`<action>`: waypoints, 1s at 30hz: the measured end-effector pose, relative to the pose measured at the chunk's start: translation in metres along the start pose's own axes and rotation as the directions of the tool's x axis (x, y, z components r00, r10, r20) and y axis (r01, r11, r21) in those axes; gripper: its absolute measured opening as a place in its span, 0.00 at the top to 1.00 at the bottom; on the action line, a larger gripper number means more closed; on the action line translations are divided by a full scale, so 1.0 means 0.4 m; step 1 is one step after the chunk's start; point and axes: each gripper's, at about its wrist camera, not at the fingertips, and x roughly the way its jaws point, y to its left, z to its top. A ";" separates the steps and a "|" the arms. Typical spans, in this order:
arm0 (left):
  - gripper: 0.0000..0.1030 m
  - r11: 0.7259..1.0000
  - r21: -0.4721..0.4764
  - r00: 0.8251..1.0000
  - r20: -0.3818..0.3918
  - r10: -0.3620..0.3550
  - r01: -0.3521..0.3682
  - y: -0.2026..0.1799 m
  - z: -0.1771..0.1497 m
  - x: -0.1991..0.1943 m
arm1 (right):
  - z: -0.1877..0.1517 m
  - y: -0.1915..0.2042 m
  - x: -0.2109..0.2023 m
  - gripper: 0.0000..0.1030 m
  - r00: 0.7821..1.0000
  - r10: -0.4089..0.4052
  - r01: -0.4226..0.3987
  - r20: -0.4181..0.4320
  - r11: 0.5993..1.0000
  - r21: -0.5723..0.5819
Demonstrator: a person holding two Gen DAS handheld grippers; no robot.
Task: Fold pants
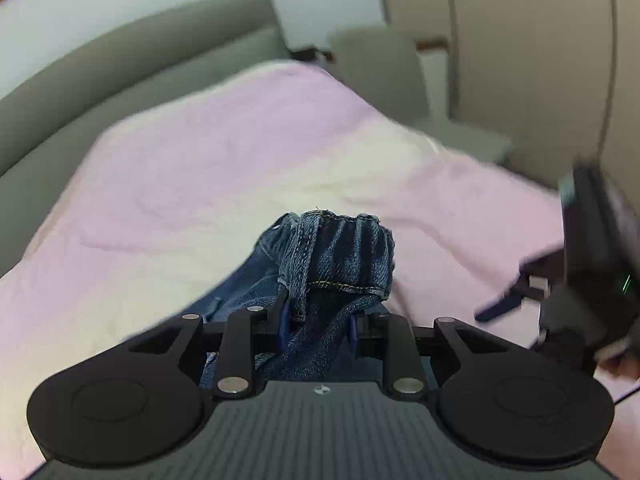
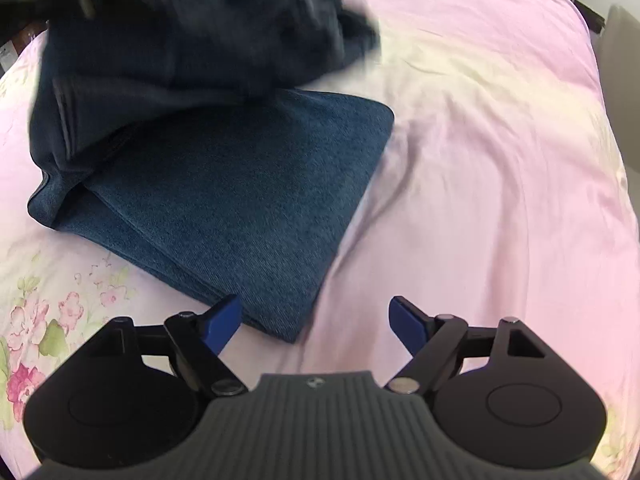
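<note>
The pants are dark blue jeans. In the left wrist view my left gripper [image 1: 318, 324] is shut on a bunched end of the jeans [image 1: 336, 256], with a stitched hem showing, held above the bed. In the right wrist view the folded lower part of the jeans [image 2: 240, 200] lies flat on the bed, and a lifted, blurred part [image 2: 192, 24] hangs over it at the upper left. My right gripper [image 2: 316, 324] is open and empty, just above the near corner of the folded jeans. It also shows in the left wrist view [image 1: 500, 304] at the right edge, blurred.
The bed has a pink and cream cover [image 2: 480, 160] with a flower print [image 2: 40, 320] at its left side. A grey headboard [image 1: 120, 68] runs along the far edge. A grey chair [image 1: 380, 68] and pale cupboard doors [image 1: 520, 60] stand beyond the bed.
</note>
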 end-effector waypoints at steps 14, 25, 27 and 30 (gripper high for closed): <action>0.29 0.971 0.098 0.974 -0.075 -0.212 0.219 -0.035 -0.125 0.043 | -0.057 -0.018 -0.052 0.25 0.999 -0.029 0.029 -0.014 0.999 0.015; 0.24 0.999 -0.033 0.989 -0.143 -0.030 0.025 0.213 -0.329 -0.069 | 0.072 0.001 -0.131 0.40 0.990 0.043 -0.079 0.132 0.956 0.282; 0.24 0.997 -0.074 0.986 -0.162 -0.030 0.018 0.242 -0.373 -0.072 | 0.094 0.001 -0.104 0.40 0.989 0.046 -0.089 0.139 0.943 0.320; 0.24 0.992 -0.127 0.982 -0.189 -0.027 0.003 0.266 -0.431 -0.051 | 0.119 -0.006 -0.066 0.45 0.990 0.033 -0.083 0.138 0.926 0.368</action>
